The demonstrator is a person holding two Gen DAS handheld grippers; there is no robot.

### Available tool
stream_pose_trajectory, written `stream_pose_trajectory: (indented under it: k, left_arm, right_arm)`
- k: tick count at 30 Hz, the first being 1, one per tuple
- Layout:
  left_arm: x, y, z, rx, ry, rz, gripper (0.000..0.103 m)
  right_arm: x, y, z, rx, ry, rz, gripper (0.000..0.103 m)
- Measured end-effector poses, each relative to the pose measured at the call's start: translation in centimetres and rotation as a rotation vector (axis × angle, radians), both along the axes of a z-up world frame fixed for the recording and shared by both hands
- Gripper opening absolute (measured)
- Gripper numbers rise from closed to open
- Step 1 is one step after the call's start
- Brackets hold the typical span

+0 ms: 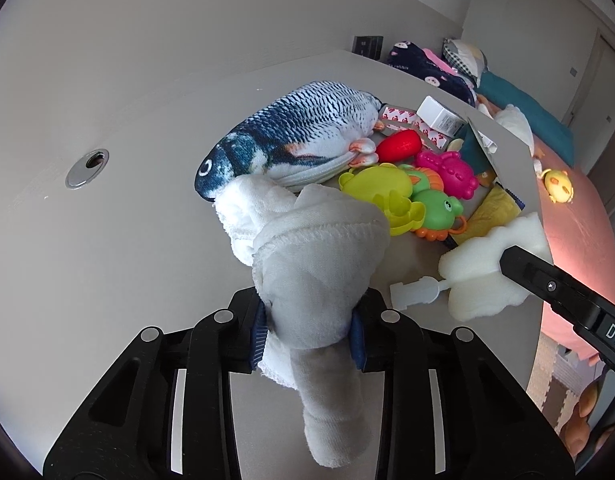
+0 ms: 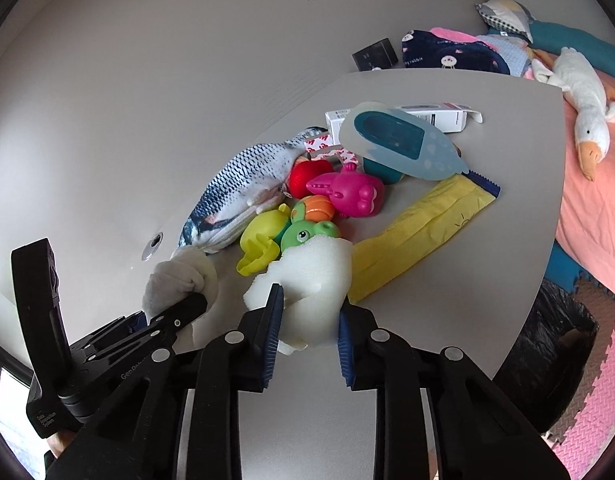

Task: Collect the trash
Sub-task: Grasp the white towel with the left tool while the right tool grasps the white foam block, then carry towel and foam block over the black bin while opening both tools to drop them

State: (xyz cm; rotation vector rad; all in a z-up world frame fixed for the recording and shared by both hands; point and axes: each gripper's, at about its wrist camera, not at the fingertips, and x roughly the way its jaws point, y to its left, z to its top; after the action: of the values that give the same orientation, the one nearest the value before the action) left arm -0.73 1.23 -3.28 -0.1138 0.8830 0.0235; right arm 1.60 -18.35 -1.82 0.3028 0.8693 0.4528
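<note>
Left tool [image 1: 307,330] pinches a limp white cloth [image 1: 315,256]; right tool [image 2: 309,338] squeezes light, squashy foam [image 2: 307,276] mid-body.

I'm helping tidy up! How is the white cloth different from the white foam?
The cloth is soft, fuzzy and folded; the foam is a stiff, spongy block with ragged edges. The cloth is greyish white, the foam creamy white. The left gripper holds the cloth, the right gripper holds the foam. Both are pinched over the table.
</note>
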Motion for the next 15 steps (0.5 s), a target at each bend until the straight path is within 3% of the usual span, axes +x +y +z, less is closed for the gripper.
stream_pose_trajectory:
  k: [7,15]
  left_arm:
    - [-1.0,-1.5,3.0,0.000,-0.079,-0.004,0.031]
    - [-0.7,-5.3,5.6,0.003,-0.124,-0.054,0.031]
  right_arm:
    - [-1.8,-1.1,3.6,-0.042,-0.117,-0.005,0.022]
    - [-2.8,-5.7,6.9,-0.061,-0.191,-0.084,0.022]
